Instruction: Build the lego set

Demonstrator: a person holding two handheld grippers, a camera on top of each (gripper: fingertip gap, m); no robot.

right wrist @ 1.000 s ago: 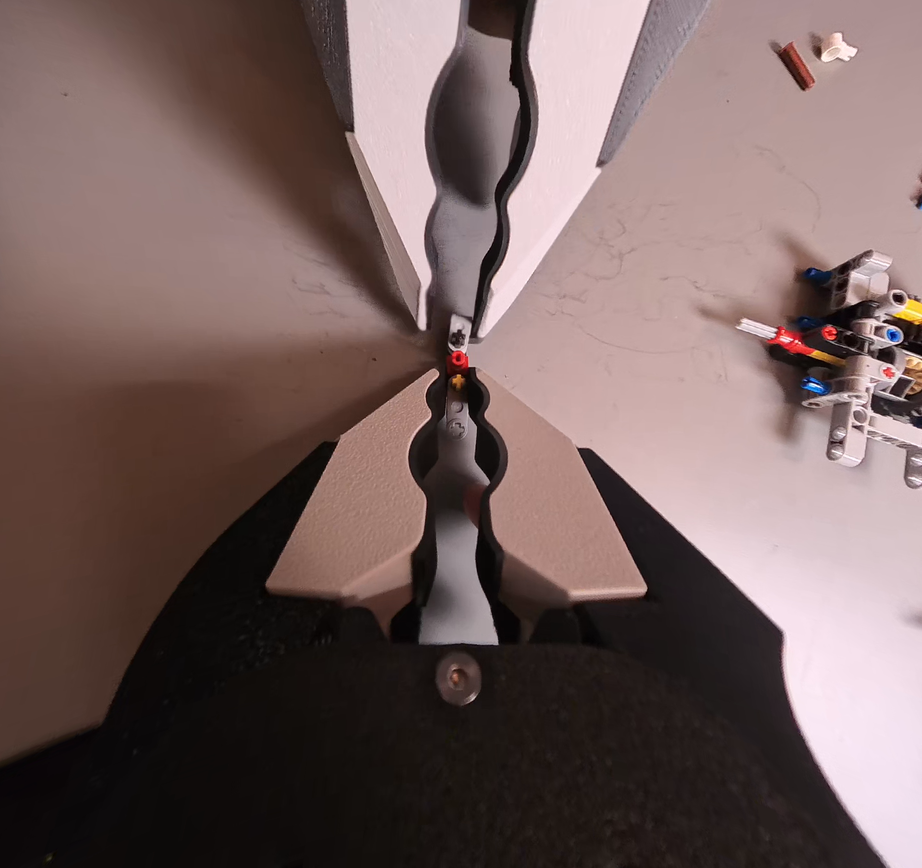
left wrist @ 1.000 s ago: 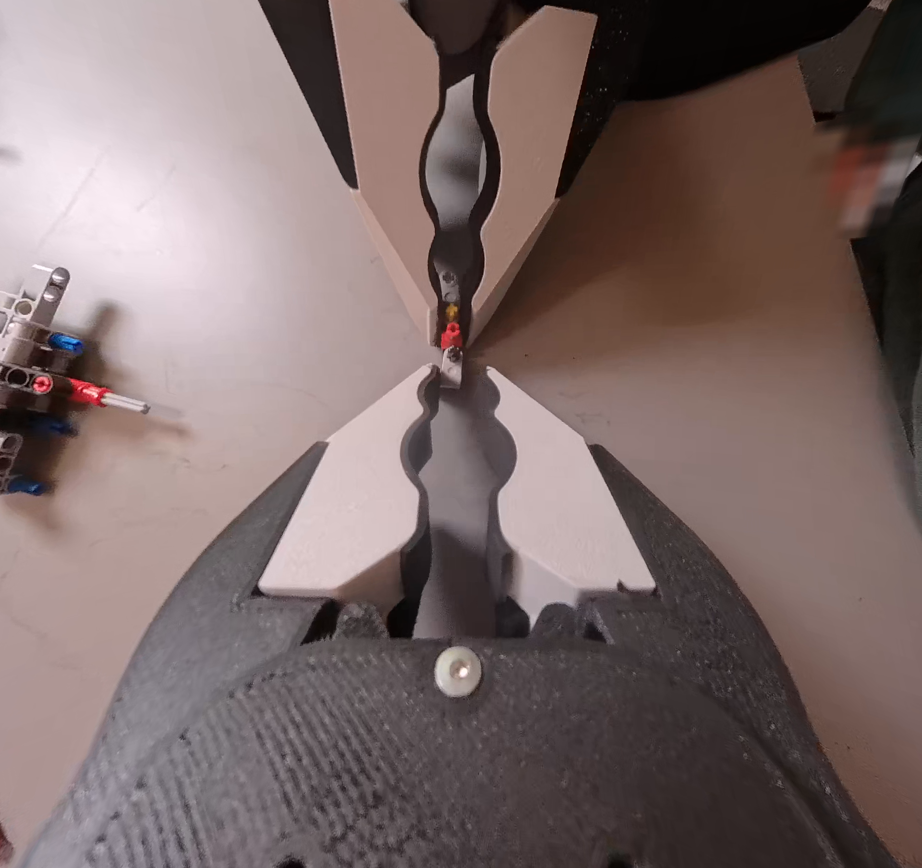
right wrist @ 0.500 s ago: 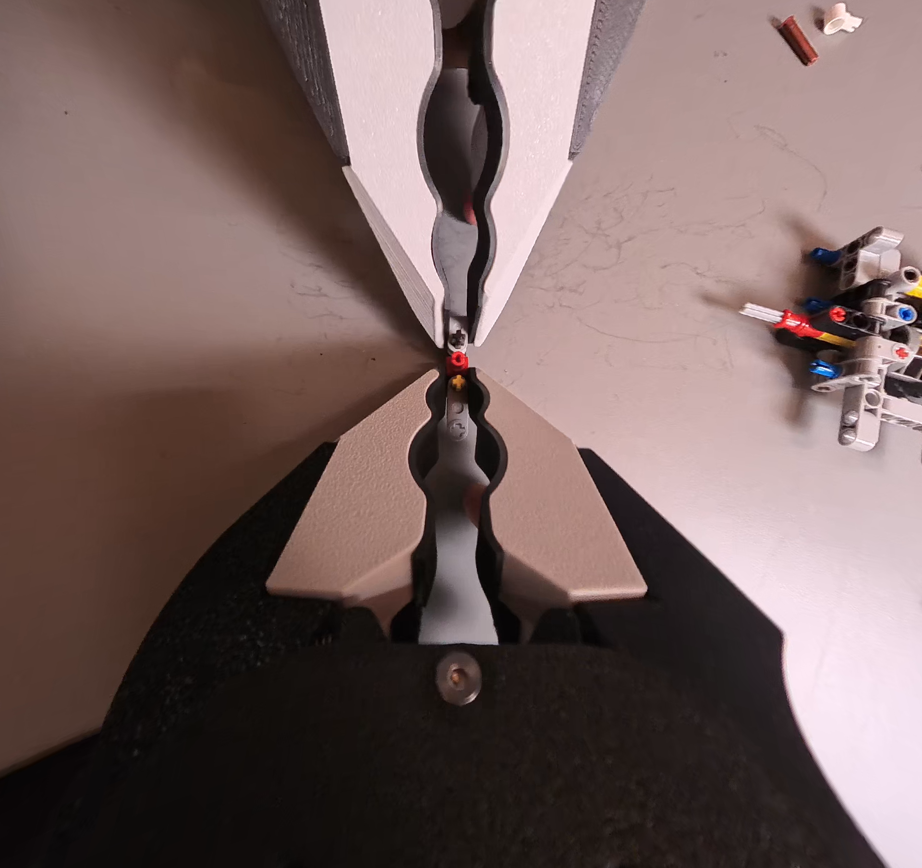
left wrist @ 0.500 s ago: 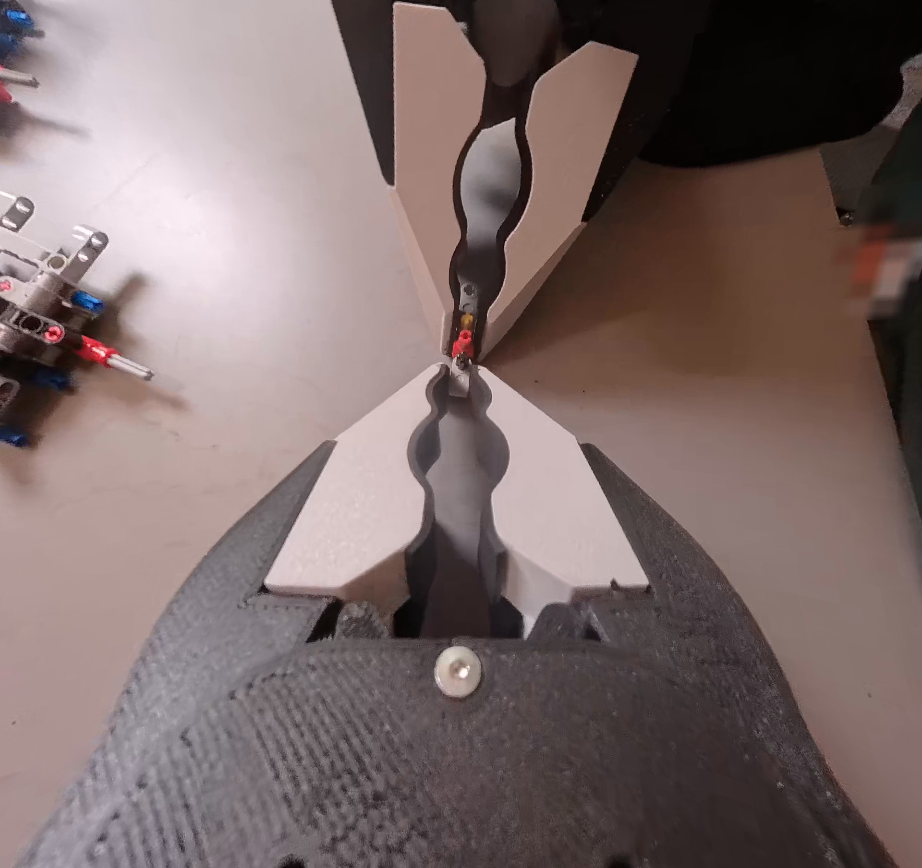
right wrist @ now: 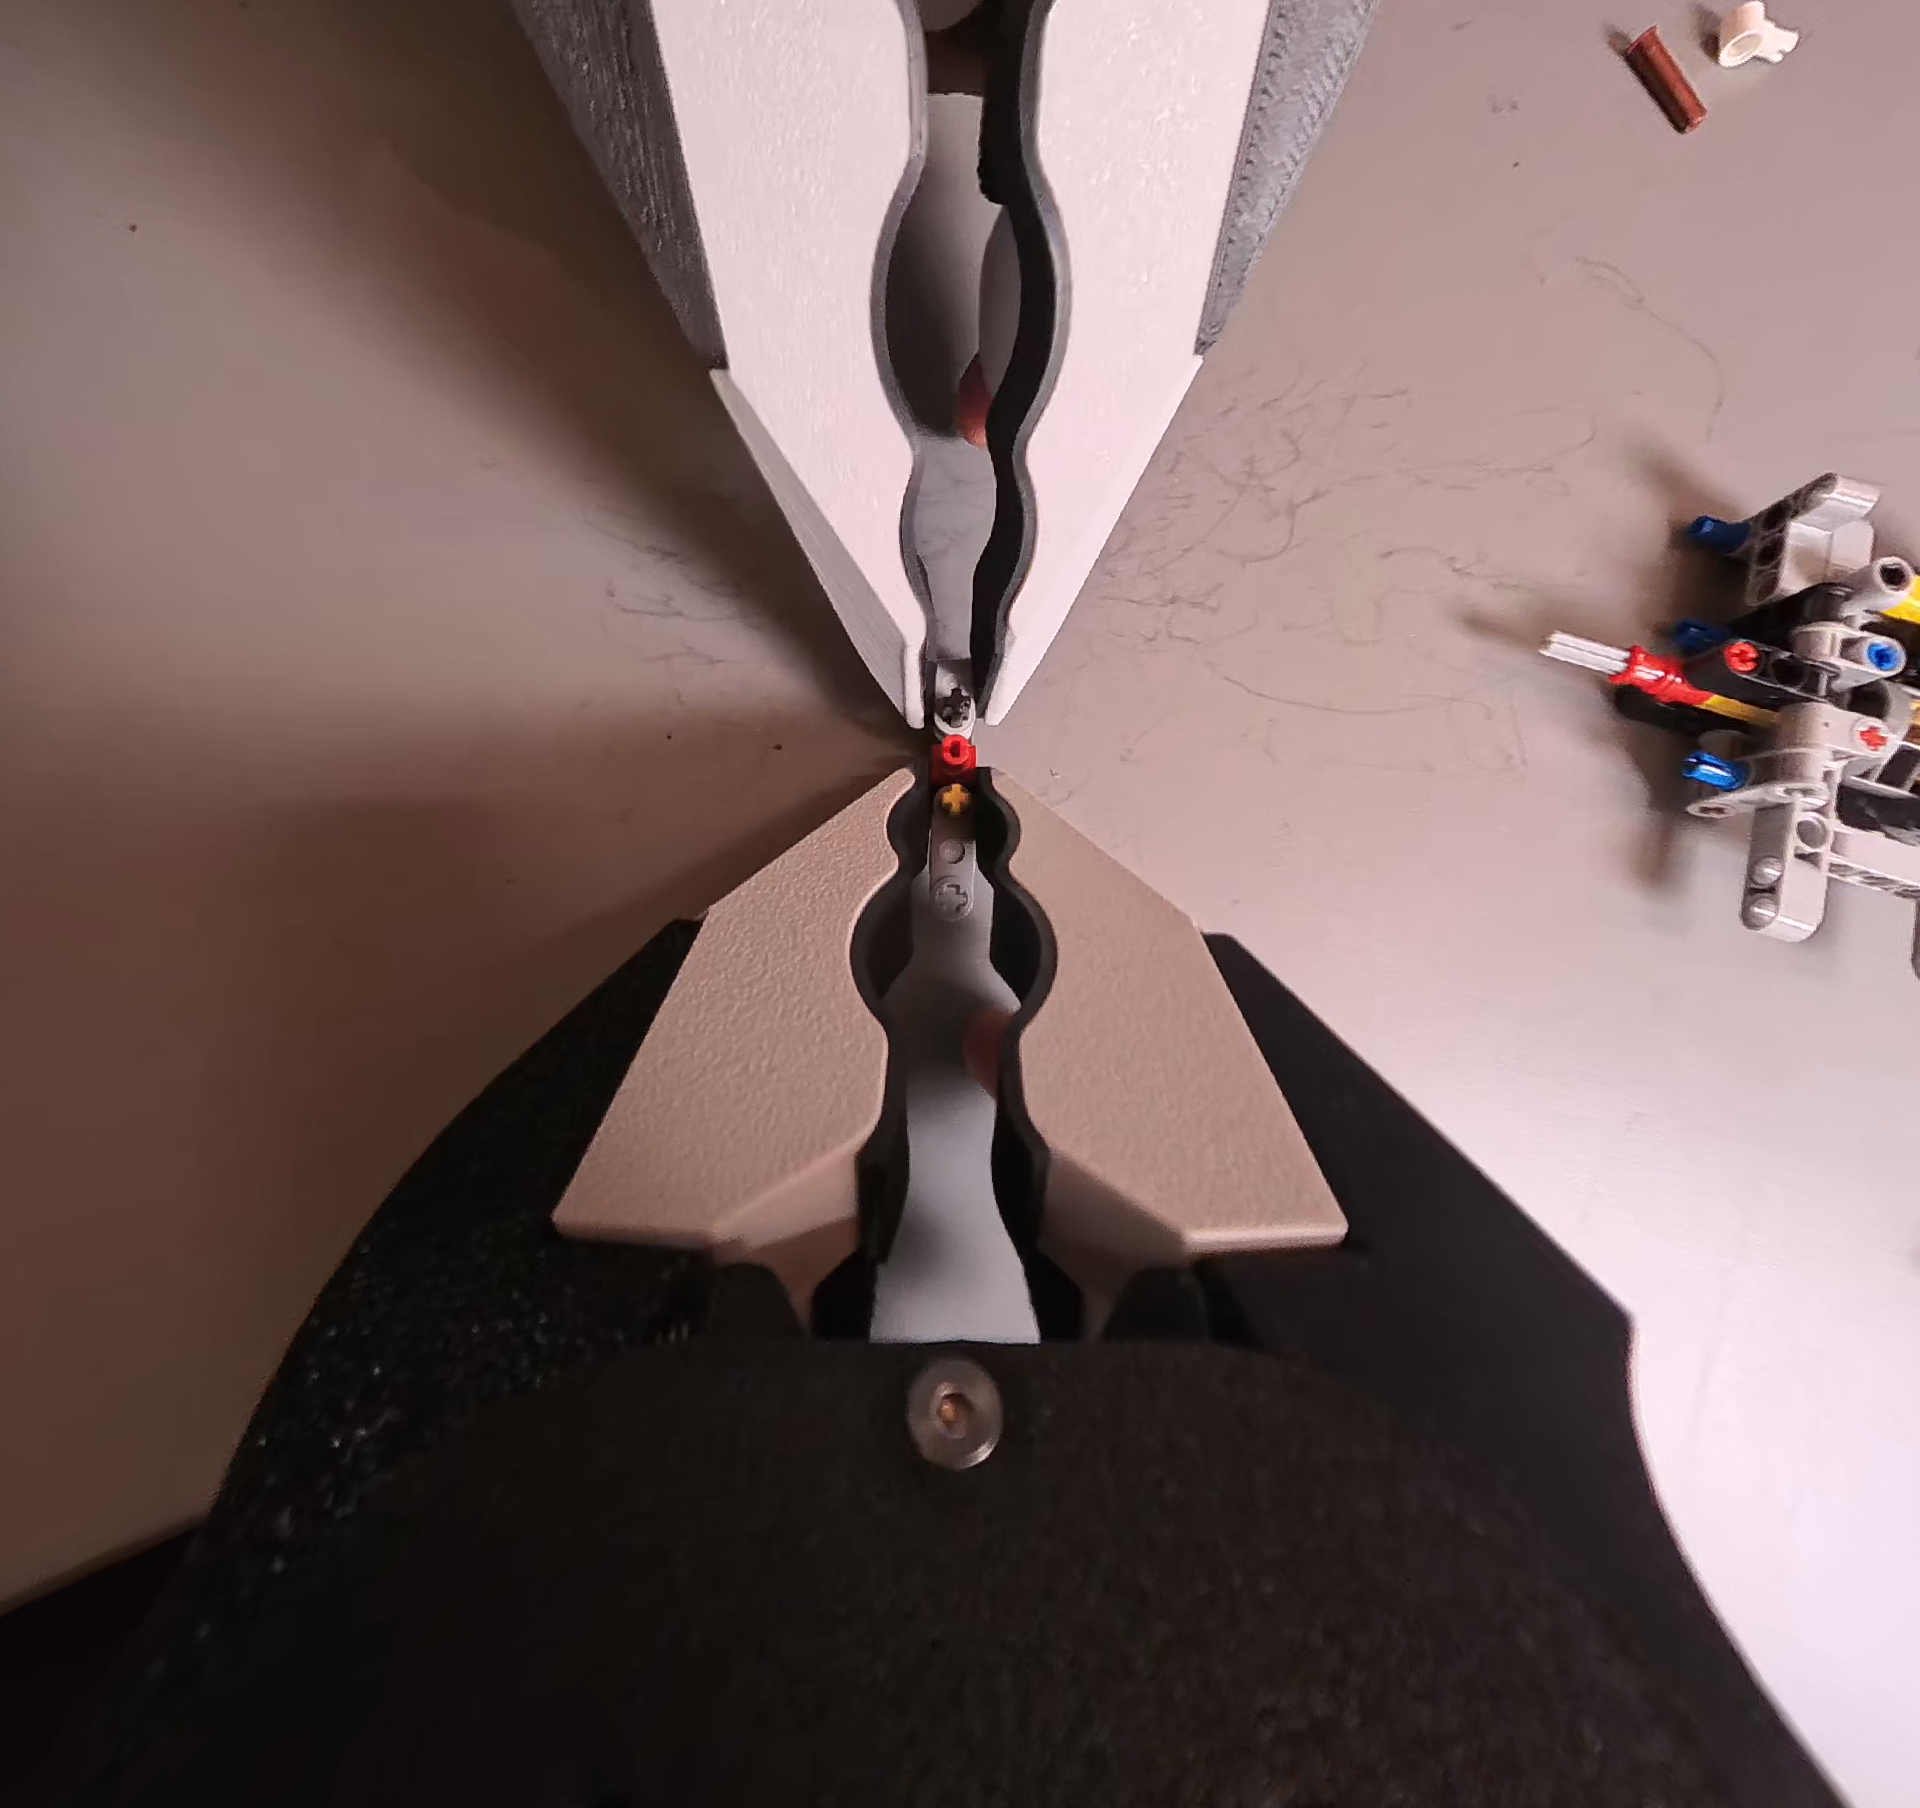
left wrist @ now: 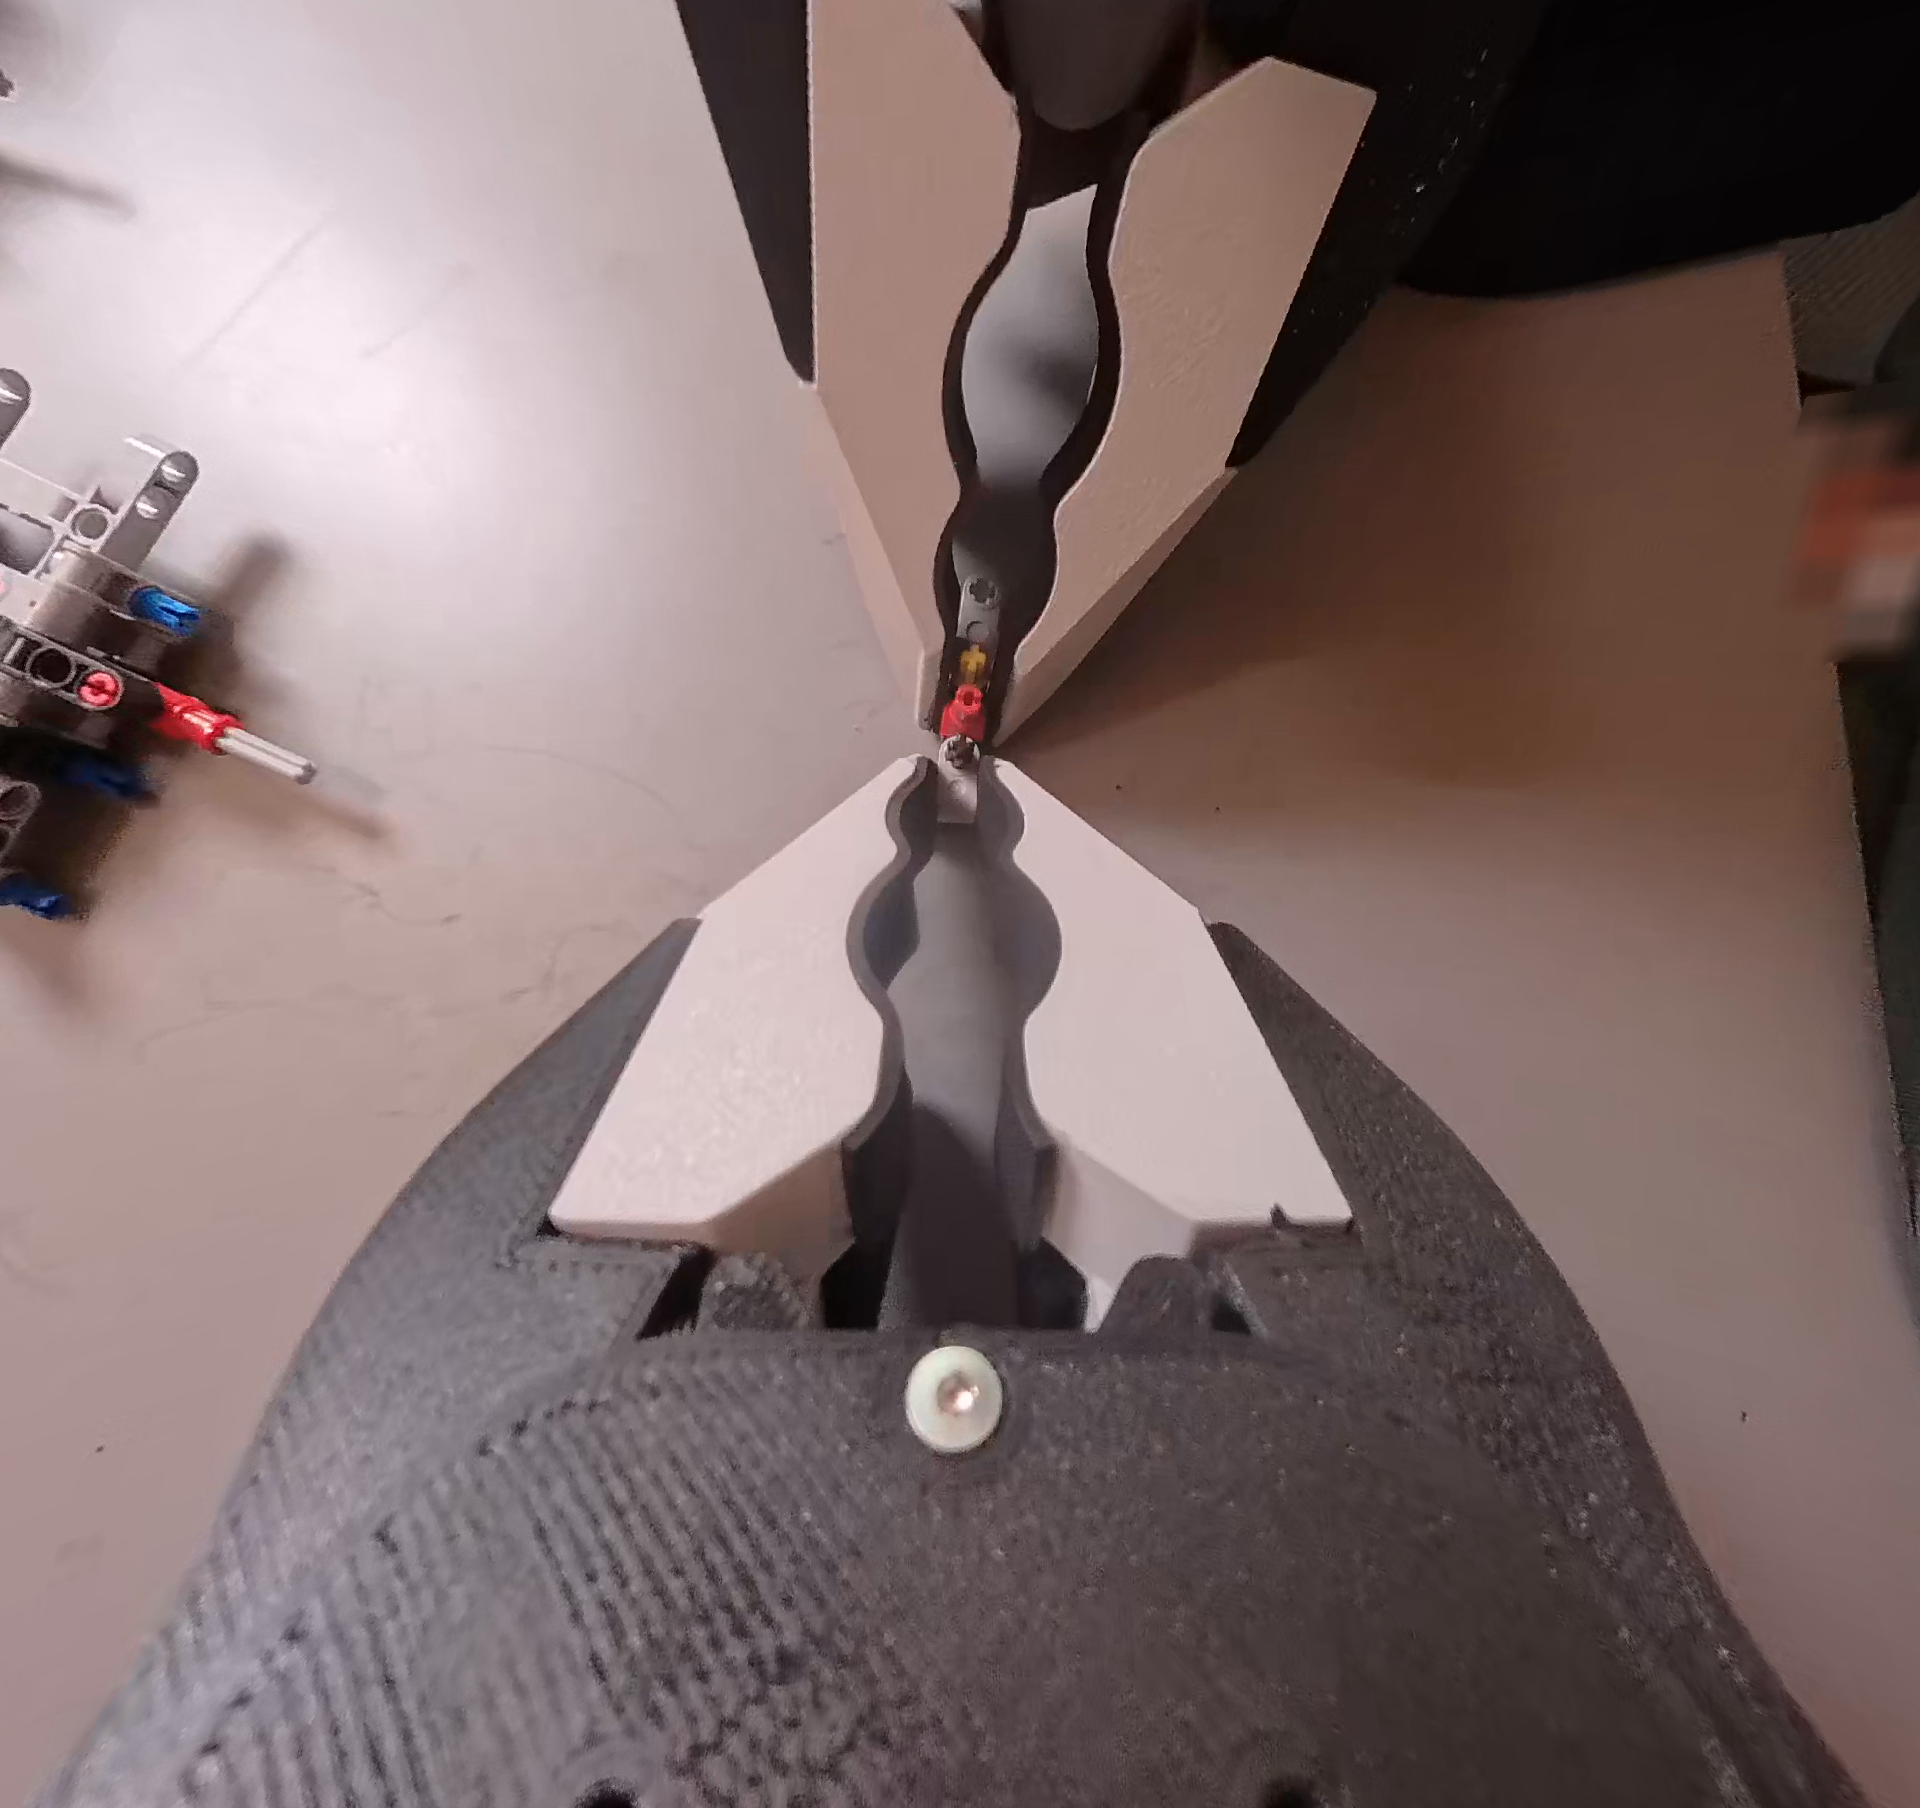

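My two grippers meet tip to tip above the beige table point(left wrist: 468, 324). My right gripper point(right wrist: 954, 784) is shut on a thin grey beam point(right wrist: 951, 865) that carries a yellow axle point(right wrist: 953, 800) and a red bush point(right wrist: 953, 753) at its tip. The beam also shows in the left wrist view point(left wrist: 979, 605), with the red bush point(left wrist: 963, 714). My left gripper point(left wrist: 961, 776) is shut on a small grey piece point(left wrist: 958, 792) with a cross hole. Its end sits right against the red bush. The right wrist view shows this piece point(right wrist: 951, 704) pinched between the left fingertips point(right wrist: 914, 688).
A partly built grey, black and yellow brick assembly with blue and red pins lies to the side on the table point(left wrist: 94, 615), point(right wrist: 1818, 698). A brown pin point(right wrist: 1662, 80) and a small white piece point(right wrist: 1751, 33) lie farther off. The table edge point(left wrist: 1792, 324) is behind the right gripper. Less than 4 cm separates the two grippers' tips.
My left pads closed from a slightly wider gap onto the small grey piece. Both grippers stayed tip to tip and shifted a little over the table. The right grasp is unchanged.
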